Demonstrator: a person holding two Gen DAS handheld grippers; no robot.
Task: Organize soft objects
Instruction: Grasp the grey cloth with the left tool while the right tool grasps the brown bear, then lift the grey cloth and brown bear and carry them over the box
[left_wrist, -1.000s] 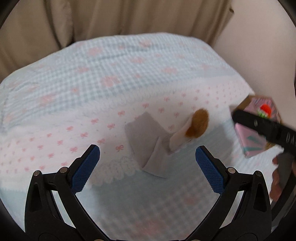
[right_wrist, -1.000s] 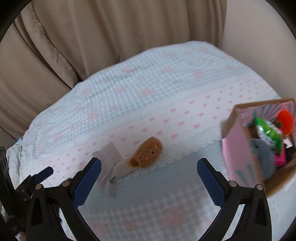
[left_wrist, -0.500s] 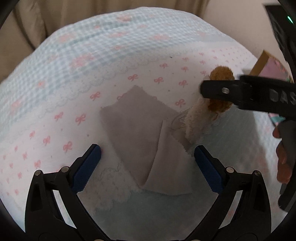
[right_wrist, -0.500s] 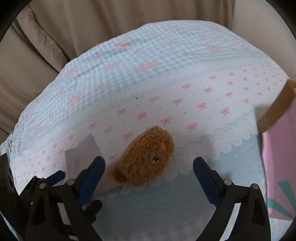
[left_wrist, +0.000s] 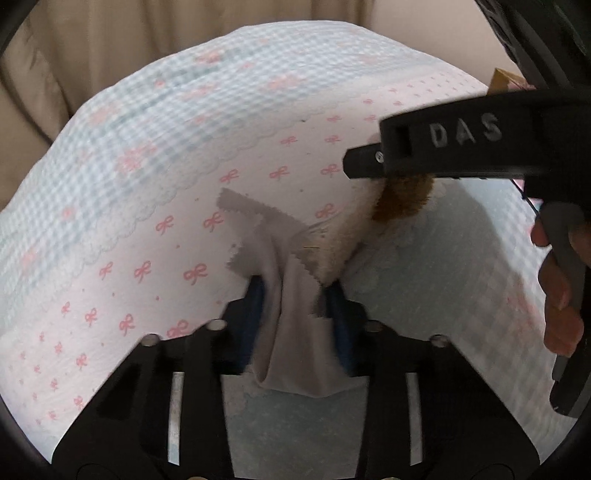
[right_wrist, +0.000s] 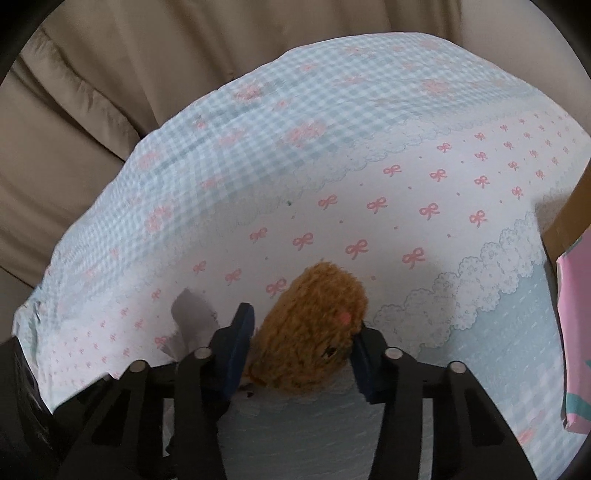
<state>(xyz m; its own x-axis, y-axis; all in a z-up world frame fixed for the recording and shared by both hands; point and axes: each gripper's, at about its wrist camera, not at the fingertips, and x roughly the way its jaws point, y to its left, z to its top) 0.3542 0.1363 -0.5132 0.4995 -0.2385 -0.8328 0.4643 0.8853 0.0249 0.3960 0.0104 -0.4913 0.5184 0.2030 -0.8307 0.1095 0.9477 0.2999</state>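
Note:
My left gripper (left_wrist: 297, 295) is shut on a grey cloth (left_wrist: 291, 332), bunched between the blue pads, with its zigzag-edged corners lying ahead on the bedcover. My right gripper (right_wrist: 303, 338) is shut on a brown plush toy (right_wrist: 314, 328) with a pink cheek. In the left wrist view the plush toy (left_wrist: 402, 201) with its cream body shows just right of the cloth, under the right gripper's black arm (left_wrist: 461, 147). A corner of the grey cloth (right_wrist: 192, 314) shows left of the right gripper.
A bedcover (right_wrist: 332, 147) with blue gingham and pink bows covers the surface. Beige curtains (right_wrist: 110, 74) hang behind it. A pink cardboard box (right_wrist: 576, 332) stands at the right edge. A hand (left_wrist: 561, 295) holds the right gripper.
Both grippers have moved down and closed. The left one has taken hold of the grey cloth and bunched it up. The right one has closed on the brown plush toy.

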